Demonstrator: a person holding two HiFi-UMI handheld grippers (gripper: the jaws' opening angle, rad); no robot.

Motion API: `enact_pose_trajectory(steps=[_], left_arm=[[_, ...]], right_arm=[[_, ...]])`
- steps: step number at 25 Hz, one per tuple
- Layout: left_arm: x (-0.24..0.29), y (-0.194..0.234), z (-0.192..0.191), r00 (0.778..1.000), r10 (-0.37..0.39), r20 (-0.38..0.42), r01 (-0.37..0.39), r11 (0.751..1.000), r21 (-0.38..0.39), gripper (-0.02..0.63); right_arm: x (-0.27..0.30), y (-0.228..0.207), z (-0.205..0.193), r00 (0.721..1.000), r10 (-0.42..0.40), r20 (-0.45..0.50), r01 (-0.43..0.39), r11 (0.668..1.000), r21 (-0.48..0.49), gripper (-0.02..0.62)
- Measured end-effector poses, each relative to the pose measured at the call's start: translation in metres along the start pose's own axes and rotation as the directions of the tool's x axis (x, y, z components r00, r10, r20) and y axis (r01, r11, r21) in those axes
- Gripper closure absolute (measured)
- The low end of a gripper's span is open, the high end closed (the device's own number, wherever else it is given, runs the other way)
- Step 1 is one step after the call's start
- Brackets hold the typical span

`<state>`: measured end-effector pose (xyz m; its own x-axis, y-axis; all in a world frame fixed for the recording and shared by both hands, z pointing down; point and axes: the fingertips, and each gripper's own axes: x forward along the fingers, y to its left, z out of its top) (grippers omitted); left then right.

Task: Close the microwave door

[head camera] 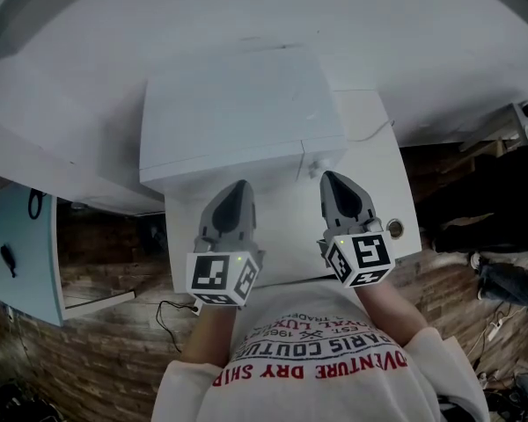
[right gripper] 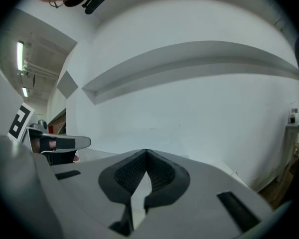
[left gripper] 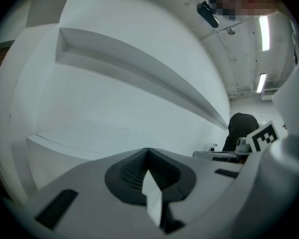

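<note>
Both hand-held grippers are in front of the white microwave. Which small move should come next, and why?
Probably ease the left hand-held gripper forward and press lightly on the microwave front. Its jaws are together and empty, and it sits near the door side, left of the knob. From above no door stands out, so a light push should only seat it.

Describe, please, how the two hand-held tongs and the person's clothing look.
The left grey plastic tongs and the right grey plastic tongs have dark ribbed pads. Each carries a white cube with black square markers. The person wears a white sweatshirt with red and black print.
</note>
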<state>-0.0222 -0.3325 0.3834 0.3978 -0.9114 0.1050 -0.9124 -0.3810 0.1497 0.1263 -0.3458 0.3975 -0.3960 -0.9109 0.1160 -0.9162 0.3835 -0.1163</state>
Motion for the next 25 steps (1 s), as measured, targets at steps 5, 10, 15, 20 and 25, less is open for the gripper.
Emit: enact_pose_trajectory(steps=[5,10,15,20,25], left_arm=[[-0.003,-0.003,-0.001,1.0,-0.016,0.002,0.016,1.0,-0.006,0.603],[-0.005,-0.007,-0.004,1.0,-0.028,-0.003,0.028,1.0,-0.01,0.603],[-0.006,-0.012,-0.012,0.999,-0.045,-0.022,0.045,0.999,-0.009,0.603],[-0.007,-0.014,-0.017,0.998,-0.049,-0.032,0.049,0.999,-0.015,0.603],[-0.006,-0.013,-0.017,0.998,-0.056,-0.034,0.055,0.998,-0.01,0.603]], right_arm=[[-0.001,0.008,-0.001,1.0,0.01,-0.013,-0.01,1.0,-0.01,0.583],[-0.003,0.009,-0.004,1.0,0.006,-0.028,-0.006,1.0,-0.002,0.583],[-0.004,0.008,-0.009,0.999,0.003,-0.039,-0.003,1.0,0.006,0.583],[-0.004,0.01,-0.013,0.999,0.011,-0.05,-0.01,1.0,0.008,0.583],[-0.002,0.01,-0.014,0.998,0.01,-0.056,-0.01,1.0,0.004,0.583]])
